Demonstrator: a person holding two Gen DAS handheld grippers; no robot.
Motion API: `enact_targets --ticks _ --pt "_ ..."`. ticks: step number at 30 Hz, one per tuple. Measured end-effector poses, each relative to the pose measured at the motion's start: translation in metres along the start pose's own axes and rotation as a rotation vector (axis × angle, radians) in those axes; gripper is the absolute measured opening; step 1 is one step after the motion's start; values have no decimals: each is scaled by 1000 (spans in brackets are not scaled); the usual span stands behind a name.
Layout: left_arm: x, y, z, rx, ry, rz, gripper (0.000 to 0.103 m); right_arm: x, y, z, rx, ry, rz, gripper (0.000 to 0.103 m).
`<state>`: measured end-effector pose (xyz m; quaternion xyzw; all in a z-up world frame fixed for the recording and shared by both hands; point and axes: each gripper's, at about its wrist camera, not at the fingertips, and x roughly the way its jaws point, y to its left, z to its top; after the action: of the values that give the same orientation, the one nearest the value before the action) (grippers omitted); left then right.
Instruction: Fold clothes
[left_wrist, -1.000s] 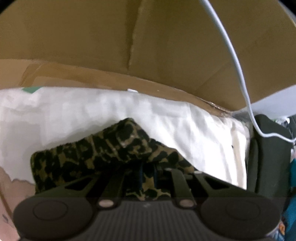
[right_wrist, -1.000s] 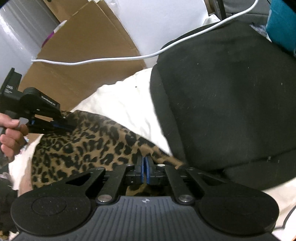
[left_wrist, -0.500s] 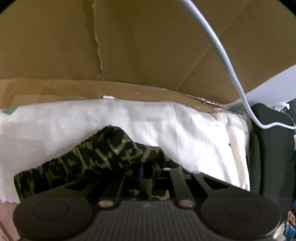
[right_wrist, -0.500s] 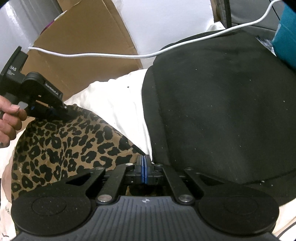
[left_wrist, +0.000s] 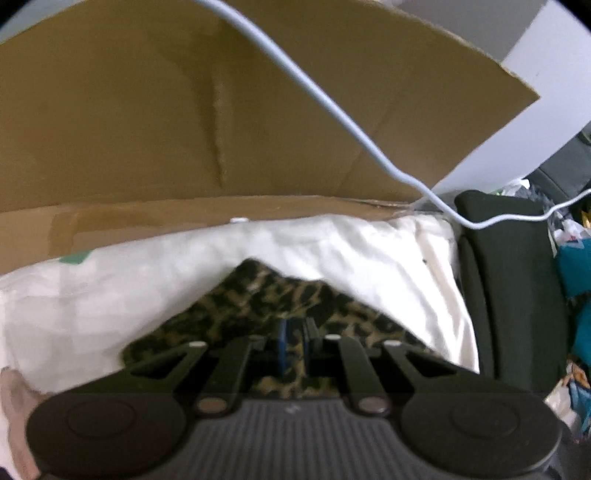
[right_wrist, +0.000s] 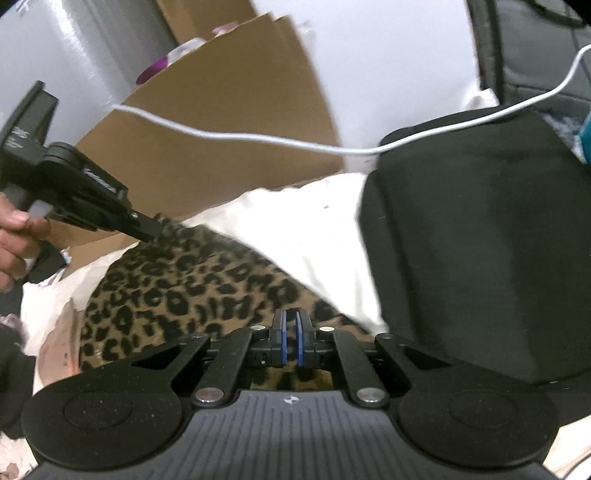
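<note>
in the right wrist view the right gripper (right_wrist: 291, 345) sits at the bottom centre, its blue pads nearly pressed together and pinching the near edge of the leopard-print garment (right_wrist: 192, 291), whose fabric shows just under and between the pads. the garment spreads away to the left of the frame over a white sheet (right_wrist: 295, 229). at its far corner, in the left middle of the frame, the left gripper (right_wrist: 147, 230) comes in from the upper left, held by a hand (right_wrist: 16, 236), with its tip on the cloth. to the right a black cushion (right_wrist: 480, 240) fills most of that side, lying against the sheet's edge. beyond, a white cable (right_wrist: 258, 138) crosses the frame in front of brown cardboard (right_wrist: 221, 122). in the left wrist view the left gripper (left_wrist: 293, 345) is at the bottom centre, its blue pads drawn close and clamped on a peak of the leopard-print garment (left_wrist: 266, 299), which rises to a point just above the fingers; this view is blurred. the white sheet (left_wrist: 129, 280) lies around the cloth, the black cushion (left_wrist: 513, 288) stands at the right edge, and behind the sheet the cardboard (left_wrist: 184, 110) fills the upper frame, with the white cable (left_wrist: 325, 99) running diagonally across it from the top centre to the right.
</note>
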<state>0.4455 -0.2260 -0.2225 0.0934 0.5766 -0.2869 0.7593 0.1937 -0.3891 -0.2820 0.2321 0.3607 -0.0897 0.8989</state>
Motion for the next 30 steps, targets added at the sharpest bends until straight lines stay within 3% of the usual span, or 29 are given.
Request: enact_targets --ticks 4,7,10,13,23,30 --pt "-6 18 -14 25 10 -26 10 17 10 -5 -4 37 7 27" --pt "-7 28 -31 40 10 -41 10 31 10 -9 -23 79 8 32" --pt "-6 36 -46 56 -9 -43 10 40 1 -8 -13 97 4 28" --pt "-7 42 -59 77 -49 -43 10 44 -6 -3 -15 107 -30 5" --pt "39 55 -67 41 -52 -74 10 50 -11 7 -48 99 -101 4" --pt "44 55 -68 55 -71 -71 12 46 -20 13 -36 99 -178 5"
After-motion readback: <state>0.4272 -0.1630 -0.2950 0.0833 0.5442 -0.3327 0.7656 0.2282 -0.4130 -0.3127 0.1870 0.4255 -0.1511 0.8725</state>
